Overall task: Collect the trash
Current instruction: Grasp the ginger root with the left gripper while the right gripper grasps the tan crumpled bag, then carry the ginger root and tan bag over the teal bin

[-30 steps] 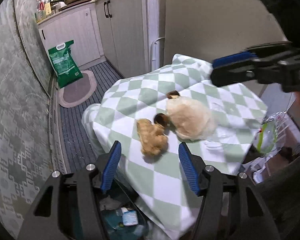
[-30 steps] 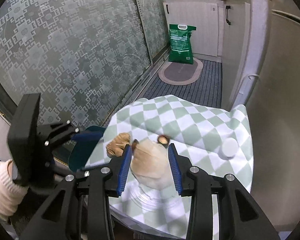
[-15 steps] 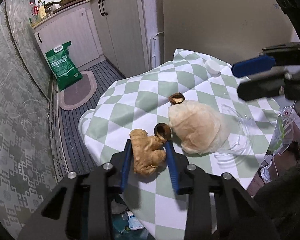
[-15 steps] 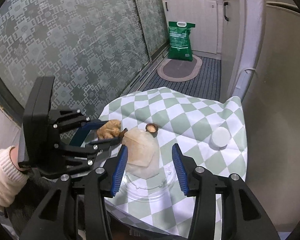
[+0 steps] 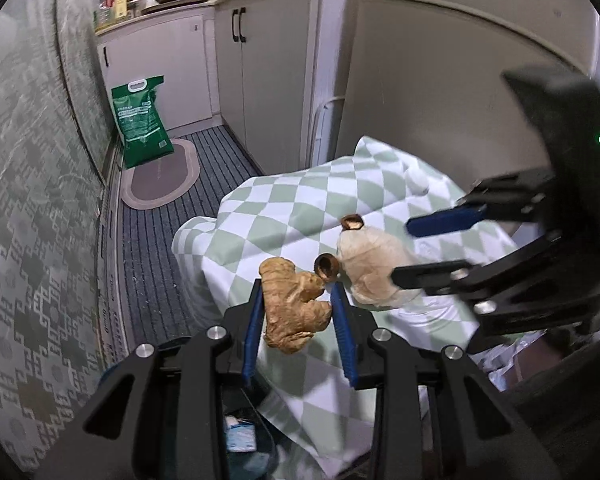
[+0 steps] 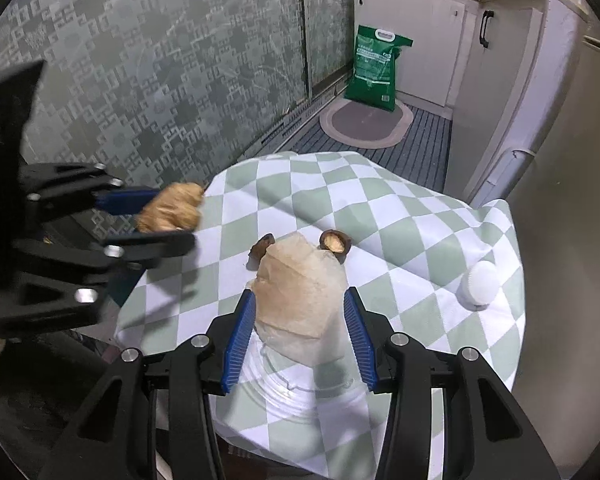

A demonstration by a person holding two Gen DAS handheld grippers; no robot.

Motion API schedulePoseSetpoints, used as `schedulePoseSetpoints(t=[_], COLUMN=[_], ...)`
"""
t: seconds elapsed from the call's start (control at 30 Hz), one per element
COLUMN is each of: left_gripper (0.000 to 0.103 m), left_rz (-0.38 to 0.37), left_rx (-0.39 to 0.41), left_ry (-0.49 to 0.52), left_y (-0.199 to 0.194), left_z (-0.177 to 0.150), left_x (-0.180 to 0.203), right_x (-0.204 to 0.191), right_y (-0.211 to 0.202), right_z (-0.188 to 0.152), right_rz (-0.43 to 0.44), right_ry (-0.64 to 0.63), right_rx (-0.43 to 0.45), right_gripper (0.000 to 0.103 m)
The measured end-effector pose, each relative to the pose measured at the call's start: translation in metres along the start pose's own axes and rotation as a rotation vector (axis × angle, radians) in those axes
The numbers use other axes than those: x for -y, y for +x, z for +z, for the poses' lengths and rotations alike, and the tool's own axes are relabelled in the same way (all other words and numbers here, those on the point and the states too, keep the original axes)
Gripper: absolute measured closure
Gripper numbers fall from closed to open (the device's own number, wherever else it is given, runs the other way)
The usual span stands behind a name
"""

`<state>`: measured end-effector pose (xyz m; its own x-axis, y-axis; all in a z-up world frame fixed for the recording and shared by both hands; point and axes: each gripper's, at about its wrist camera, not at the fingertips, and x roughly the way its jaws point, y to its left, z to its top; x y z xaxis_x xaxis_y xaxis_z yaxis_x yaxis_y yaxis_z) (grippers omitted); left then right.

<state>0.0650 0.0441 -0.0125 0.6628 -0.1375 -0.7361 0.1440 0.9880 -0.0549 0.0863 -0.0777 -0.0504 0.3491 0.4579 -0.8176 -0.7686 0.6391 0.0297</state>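
Observation:
My left gripper [image 5: 298, 300] is shut on a knobbly piece of ginger [image 5: 294, 306] and holds it lifted off the checked tablecloth [image 5: 292, 208], over the table's near-left edge; the ginger also shows in the right wrist view [image 6: 172, 208]. My right gripper [image 6: 298, 320] is open, its blue fingers on either side of a crumpled beige paper wad [image 6: 300, 296] that lies on the cloth. Two brown nut shells [image 6: 336, 240] lie just beyond the wad. A clear plastic lid [image 6: 300, 384] lies under the wad's near side.
A white bottle cap [image 6: 480, 284] sits at the right of the cloth. A dark bin with scraps [image 5: 240, 436] stands below the table's left edge. A green bag [image 5: 142, 120] and an oval mat [image 5: 160, 178] lie on the striped floor. Cabinets [image 5: 268, 72] stand behind.
My left gripper closed on the ginger and lifted it off the cloth toward the left edge. My right gripper drew back, then came forward to straddle the paper wad again.

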Motion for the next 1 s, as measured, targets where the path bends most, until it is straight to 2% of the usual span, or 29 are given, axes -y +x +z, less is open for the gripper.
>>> schedulePoseSetpoints(t=[0.17, 0.27, 0.33, 0.4, 0.63, 1.0], left_gripper=[0.068, 0.068, 0.068, 0.068, 0.068, 0.068], left_rz=[-0.031, -0.035, -0.043, -0.047, -0.061, -0.013], left_rx=[0.013, 0.022, 0.022, 0.022, 0.048, 0.097], left_ry=[-0.032, -0.027, -0.032, -0.033, -0.088, -0.137], left_y=[-0.011, -0.014, -0.015, -0.016, -0.023, -0.043], left_z=[-0.001, -0.003, -0.004, -0.006, -0.008, -0.015], left_x=[0.0, 0.003, 0.004, 0.005, 0.0, -0.015], right_x=[0.0, -0.001, -0.004, -0.005, -0.011, -0.029], right_y=[0.013, 0.018, 0.018, 0.017, -0.008, -0.045], right_z=[0.001, 0.001, 0.001, 0.003, 0.008, 0.027], right_rz=[-0.027, -0.027, -0.035, -0.033, -0.033, -0.02], right_ry=[-0.009, -0.013, -0.021, -0.025, -0.035, -0.051], right_rx=[-0.031, -0.044, -0.044, -0.041, 0.013, 0.132], right_gripper=[0.068, 0.078, 0.093, 0.1, 0.101, 0.101])
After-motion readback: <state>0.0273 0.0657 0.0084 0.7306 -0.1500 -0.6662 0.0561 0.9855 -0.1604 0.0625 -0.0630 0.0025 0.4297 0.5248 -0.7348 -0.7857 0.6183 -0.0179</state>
